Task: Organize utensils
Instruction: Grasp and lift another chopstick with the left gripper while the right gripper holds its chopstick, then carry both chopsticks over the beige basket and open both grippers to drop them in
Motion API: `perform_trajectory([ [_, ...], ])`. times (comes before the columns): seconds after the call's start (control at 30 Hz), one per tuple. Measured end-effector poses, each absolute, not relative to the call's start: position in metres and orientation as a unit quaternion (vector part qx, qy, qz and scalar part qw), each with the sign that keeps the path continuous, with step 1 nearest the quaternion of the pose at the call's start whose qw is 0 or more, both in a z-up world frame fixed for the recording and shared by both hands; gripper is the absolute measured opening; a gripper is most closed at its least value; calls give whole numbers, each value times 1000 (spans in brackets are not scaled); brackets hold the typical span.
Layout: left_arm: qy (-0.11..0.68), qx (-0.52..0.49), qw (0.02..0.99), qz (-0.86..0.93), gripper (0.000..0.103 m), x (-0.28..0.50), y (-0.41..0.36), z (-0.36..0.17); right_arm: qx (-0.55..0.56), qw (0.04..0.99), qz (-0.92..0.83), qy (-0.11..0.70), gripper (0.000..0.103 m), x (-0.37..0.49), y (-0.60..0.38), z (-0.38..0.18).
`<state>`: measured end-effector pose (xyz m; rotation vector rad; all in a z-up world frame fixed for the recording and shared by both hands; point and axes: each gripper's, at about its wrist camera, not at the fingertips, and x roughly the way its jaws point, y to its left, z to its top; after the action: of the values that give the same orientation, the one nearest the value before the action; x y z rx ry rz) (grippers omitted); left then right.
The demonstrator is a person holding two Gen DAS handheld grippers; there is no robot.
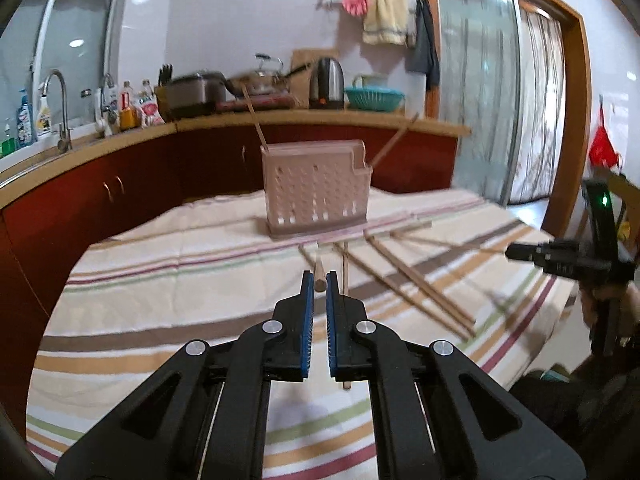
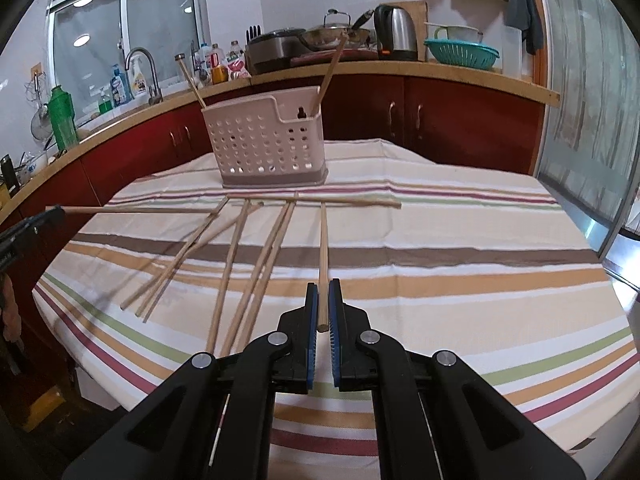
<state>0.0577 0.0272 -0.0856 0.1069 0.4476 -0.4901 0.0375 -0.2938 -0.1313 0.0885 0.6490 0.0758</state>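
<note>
- Currently, the left gripper (image 1: 319,280) has its jaws closed on one chopstick (image 1: 319,276), clamped between the blue pads (image 1: 308,320) near its blunt end and carried clear of the cloth.
- The right gripper (image 2: 323,292) likewise has its jaws closed on a second chopstick (image 2: 323,256), which points forward toward the utensil holder (image 2: 264,144).
- The utensil holder, a pale perforated plastic caddy, stands upright on the striped tablecloth (image 2: 440,264) at the far side of the bench.
- Two chopsticks in the holder (image 2: 330,72) lean outward, one at each end.
- Loose chopsticks (image 2: 256,268) lie scattered on the cloth between the holder and the grippers, several crossing each other; one lies crosswise just in front of the holder.
- Behind the bench runs a kitchen counter (image 2: 440,70) with red cabinet doors, carrying a kettle (image 2: 396,34), a teal colander (image 2: 460,54) and a faucet (image 2: 144,68).
</note>
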Motion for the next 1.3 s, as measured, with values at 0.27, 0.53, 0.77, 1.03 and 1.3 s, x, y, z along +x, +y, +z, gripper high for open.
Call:
perform_trajectory([
  [0.27,187,33,956,-224,6,58,33,-63,42,951,40,305,6,40,-291,-115],
  [0.53,180,13,961,-209,6,67,39,-59,47,955,43,290,6,43,-292,-101],
  [0.77,172,0,963,-206,6,70,44,-49,45,961,42,271,6,40,-293,-83],
  [1.03,159,-4,966,-204,6,73,43,-38,48,967,44,246,6,42,-293,-65],
  [1.3,150,-14,967,-203,6,81,36,-25,48,972,54,222,6,47,-290,-49],
])
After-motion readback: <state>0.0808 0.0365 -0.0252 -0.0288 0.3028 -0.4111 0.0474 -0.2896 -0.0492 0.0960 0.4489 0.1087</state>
